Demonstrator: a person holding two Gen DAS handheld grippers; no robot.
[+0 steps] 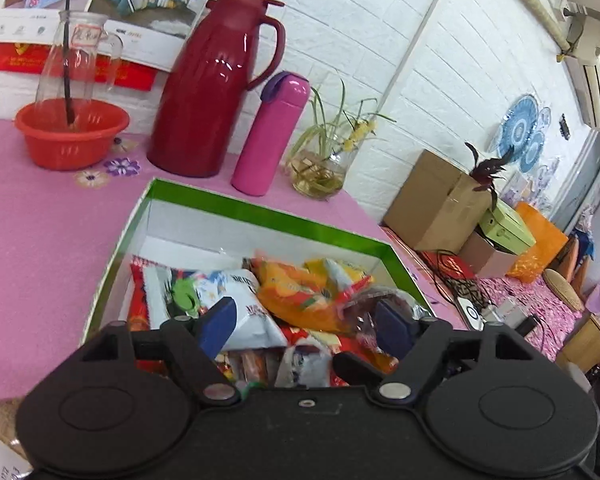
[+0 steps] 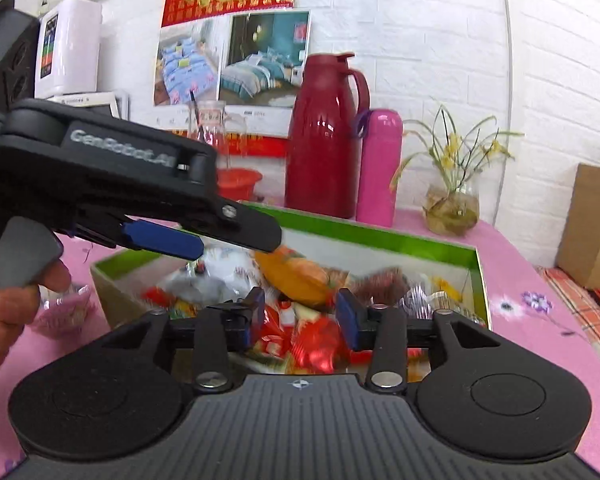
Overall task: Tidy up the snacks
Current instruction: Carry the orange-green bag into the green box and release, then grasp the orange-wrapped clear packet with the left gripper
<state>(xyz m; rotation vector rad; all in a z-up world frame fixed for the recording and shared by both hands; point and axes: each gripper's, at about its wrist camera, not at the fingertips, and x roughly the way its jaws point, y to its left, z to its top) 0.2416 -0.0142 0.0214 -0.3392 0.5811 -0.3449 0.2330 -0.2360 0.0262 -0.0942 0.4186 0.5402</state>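
A shallow box with a green rim point(image 1: 260, 212) point(image 2: 380, 236) lies on the pink tablecloth, piled with snack packets. Among them are an orange packet point(image 1: 296, 296) point(image 2: 296, 276), a white and blue packet point(image 1: 244, 292) and red wrappers point(image 2: 316, 344). My left gripper point(image 1: 306, 322) hangs over the near end of the box, jaws wide open, nothing pressed between its blue pads. My right gripper point(image 2: 302, 316) stands open over the box's near side, the snacks showing through the gap. In the right wrist view the left gripper's body point(image 2: 100, 168) crosses from the left, held by a hand point(image 2: 4, 312).
Behind the box stand a dark red thermos jug point(image 1: 216, 88), a pink flask point(image 1: 272, 136), a glass vase with a plant point(image 1: 320, 172) and a red basin holding a glass bottle point(image 1: 72, 136). Cardboard boxes point(image 1: 436, 200) sit past the table's right end. A small pink packet point(image 2: 64, 312) lies left of the box.
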